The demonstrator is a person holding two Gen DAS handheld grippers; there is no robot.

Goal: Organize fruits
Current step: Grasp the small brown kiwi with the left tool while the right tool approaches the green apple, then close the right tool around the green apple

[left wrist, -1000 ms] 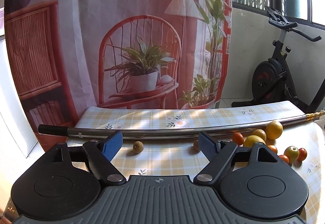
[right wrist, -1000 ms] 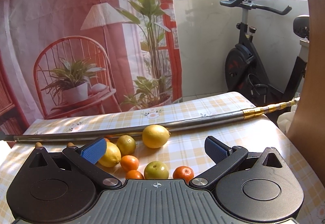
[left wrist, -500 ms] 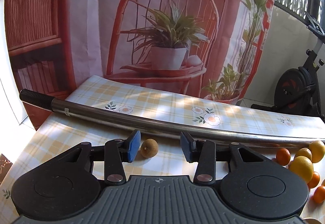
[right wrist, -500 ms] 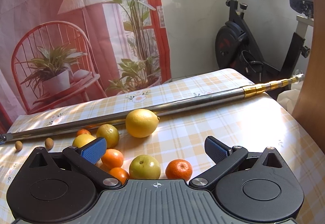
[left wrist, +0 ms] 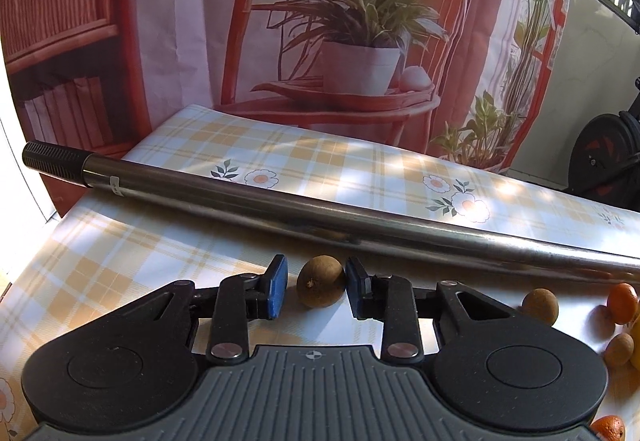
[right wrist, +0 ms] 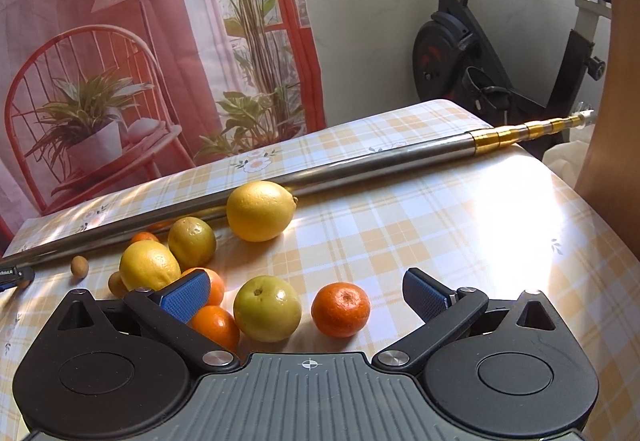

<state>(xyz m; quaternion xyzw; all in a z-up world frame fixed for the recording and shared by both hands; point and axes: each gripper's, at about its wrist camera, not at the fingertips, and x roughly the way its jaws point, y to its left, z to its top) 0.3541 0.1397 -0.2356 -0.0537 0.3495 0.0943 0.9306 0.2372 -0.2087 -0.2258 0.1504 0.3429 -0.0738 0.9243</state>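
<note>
A small brown longan (left wrist: 321, 281) lies on the plaid tablecloth between the blue pads of my left gripper (left wrist: 316, 275). The jaws stand narrow around it; the right pad (left wrist: 354, 287) seems to touch it and a small gap shows on the left side. Two more longans (left wrist: 540, 305) lie to the right. My right gripper (right wrist: 306, 281) is open wide above a green apple (right wrist: 267, 308) and a tangerine (right wrist: 341, 310), holding nothing. A large lemon (right wrist: 260, 211), two smaller lemons (right wrist: 149, 266) and several tangerines (right wrist: 216, 325) sit close behind and to the left.
A long metal pole (left wrist: 320, 217) lies across the table just behind the fruit, its gold end (right wrist: 516, 133) over the right edge. A printed backdrop (left wrist: 360, 41) hangs behind the table. An exercise bike (right wrist: 480, 53) stands at the back right. Bare cloth (right wrist: 460, 225) spreads to the right.
My left gripper moved forward and down to the longan, and its jaws narrowed around it. The right gripper came slightly closer to the fruit pile, still open.
</note>
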